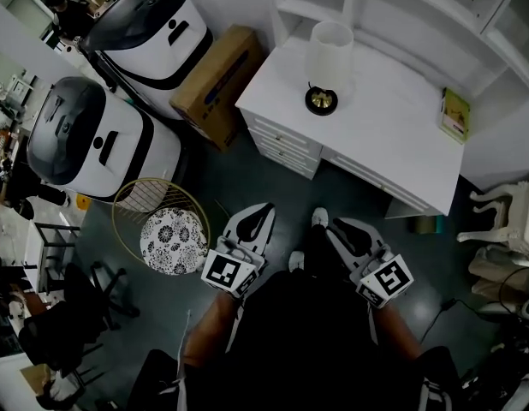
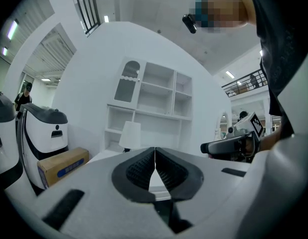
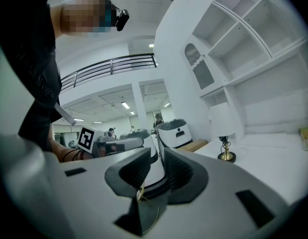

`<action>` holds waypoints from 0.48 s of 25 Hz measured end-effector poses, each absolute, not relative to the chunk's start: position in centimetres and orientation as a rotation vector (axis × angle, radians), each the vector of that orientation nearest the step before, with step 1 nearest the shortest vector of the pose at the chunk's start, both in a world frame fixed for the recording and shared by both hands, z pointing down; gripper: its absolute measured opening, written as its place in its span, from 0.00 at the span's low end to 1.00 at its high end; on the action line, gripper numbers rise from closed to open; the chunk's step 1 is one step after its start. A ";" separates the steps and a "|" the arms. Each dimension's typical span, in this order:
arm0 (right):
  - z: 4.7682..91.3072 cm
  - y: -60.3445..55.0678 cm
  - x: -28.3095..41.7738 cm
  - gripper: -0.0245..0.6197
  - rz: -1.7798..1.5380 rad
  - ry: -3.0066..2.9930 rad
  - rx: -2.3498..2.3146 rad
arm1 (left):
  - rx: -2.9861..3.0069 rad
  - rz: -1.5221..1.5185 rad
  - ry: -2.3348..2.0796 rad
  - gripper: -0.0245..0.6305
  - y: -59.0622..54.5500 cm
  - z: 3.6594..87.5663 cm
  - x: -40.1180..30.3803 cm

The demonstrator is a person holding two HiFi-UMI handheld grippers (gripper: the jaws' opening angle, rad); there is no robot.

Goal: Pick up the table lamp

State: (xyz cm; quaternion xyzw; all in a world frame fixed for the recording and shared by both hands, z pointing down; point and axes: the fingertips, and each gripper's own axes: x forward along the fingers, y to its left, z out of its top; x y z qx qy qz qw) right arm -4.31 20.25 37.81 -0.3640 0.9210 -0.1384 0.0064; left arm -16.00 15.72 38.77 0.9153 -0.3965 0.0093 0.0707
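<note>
The table lamp (image 1: 327, 65), with a white shade and a dark, brass-rimmed base, stands upright on the white desk (image 1: 393, 135) near its left end. Both grippers hang low over the dark floor, well short of the desk and apart from the lamp. My left gripper (image 1: 259, 213) has its pads pressed together with nothing held; through its view the lamp (image 2: 130, 135) shows far beyond the jaws (image 2: 155, 159). My right gripper (image 1: 341, 228) stands slightly open and empty (image 3: 158, 159); the lamp (image 3: 223, 128) is off to its right.
Two large white-and-black machines (image 1: 149, 26) (image 1: 89, 135) and a cardboard box (image 1: 217, 84) stand left of the desk. A wire-frame stool with a patterned cushion (image 1: 173, 240) is near my left gripper. A green book (image 1: 455, 114) lies on the desk's right; shelves (image 1: 401, 7) rise behind.
</note>
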 end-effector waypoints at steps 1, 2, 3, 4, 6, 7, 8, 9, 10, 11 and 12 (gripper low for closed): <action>37.5 19.7 -4.0 0.18 -0.428 2.869 -1.134 | 2.761 0.034 -1.191 0.07 15.2 38.6 -15.7; 37.3 19.1 -3.8 0.18 -0.429 2.859 -1.135 | 2.770 0.043 -1.186 0.07 14.7 38.5 -15.3; 37.3 18.6 -3.5 0.18 -0.436 2.853 -1.140 | 2.778 0.048 -1.177 0.07 14.2 38.5 -15.0; 37.5 18.1 -3.2 0.18 -0.444 2.855 -1.146 | 2.784 0.046 -1.163 0.07 13.7 38.5 -14.5; 38.1 17.0 -2.6 0.18 -0.451 2.879 -1.155 | 2.793 0.035 -1.134 0.07 12.5 38.5 -13.5; 38.3 16.4 -2.3 0.18 -0.451 2.889 -1.156 | 2.796 0.035 -1.124 0.07 11.8 38.6 -13.0; 38.4 15.7 -2.0 0.18 -0.454 2.892 -1.153 | 2.797 0.038 -1.116 0.07 11.1 38.6 -12.5; 38.4 15.0 -1.7 0.18 -0.461 2.891 -1.153 | 2.799 0.042 -1.109 0.07 10.3 38.7 -12.0; 38.4 14.1 -1.3 0.18 -0.469 2.882 -1.152 | 2.800 0.046 -1.103 0.07 9.4 38.8 -11.5; 38.3 13.3 -1.0 0.18 -0.474 2.870 -1.148 | 2.801 0.050 -1.097 0.07 8.5 38.8 -11.0; 38.3 12.4 -0.6 0.18 -0.477 2.863 -1.145 | 2.802 0.054 -1.090 0.07 7.7 38.9 -10.6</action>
